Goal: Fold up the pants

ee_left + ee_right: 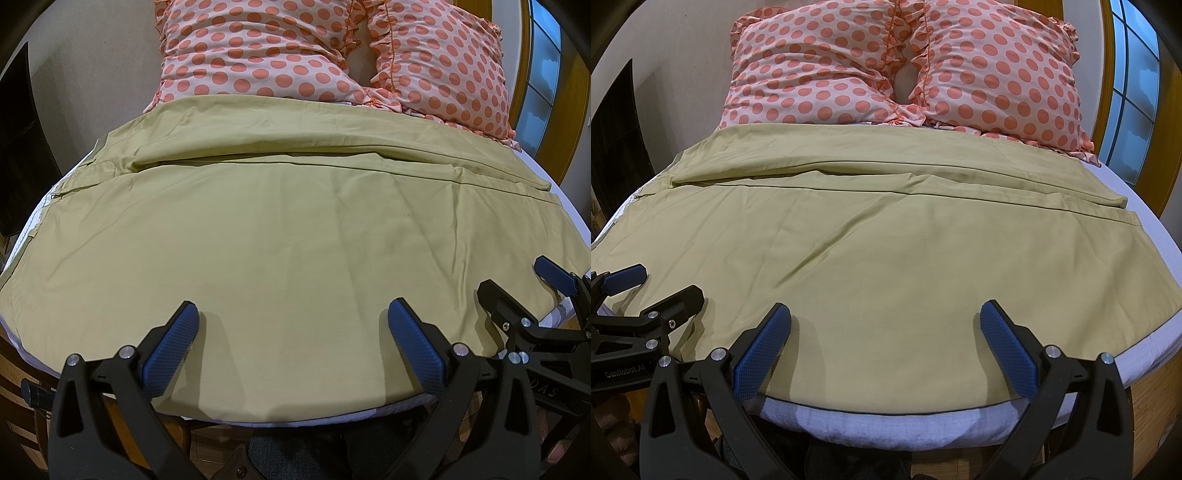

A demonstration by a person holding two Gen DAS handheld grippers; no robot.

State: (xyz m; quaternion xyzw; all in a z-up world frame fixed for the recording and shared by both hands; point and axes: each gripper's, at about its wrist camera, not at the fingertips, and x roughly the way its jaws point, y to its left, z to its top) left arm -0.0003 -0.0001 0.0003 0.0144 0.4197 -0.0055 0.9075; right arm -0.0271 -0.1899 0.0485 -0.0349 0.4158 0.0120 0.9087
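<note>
Olive-tan pants (280, 229) lie spread flat across the bed, legs side by side, waist at the left and hems at the right; they also fill the right wrist view (886, 251). My left gripper (291, 317) is open, its blue pads hovering over the near edge of the near leg. My right gripper (884, 319) is open too, over the same near edge further right. The right gripper shows in the left wrist view (513, 280) at the right, and the left gripper shows in the right wrist view (661, 284) at the left. Neither holds cloth.
Two pink pillows with orange dots (332, 55) (905, 66) lie at the head of the bed behind the pants. The white sheet (886, 421) shows along the near bed edge. A wood-framed window (1134, 92) stands at the right, a dark doorway (18, 147) at the left.
</note>
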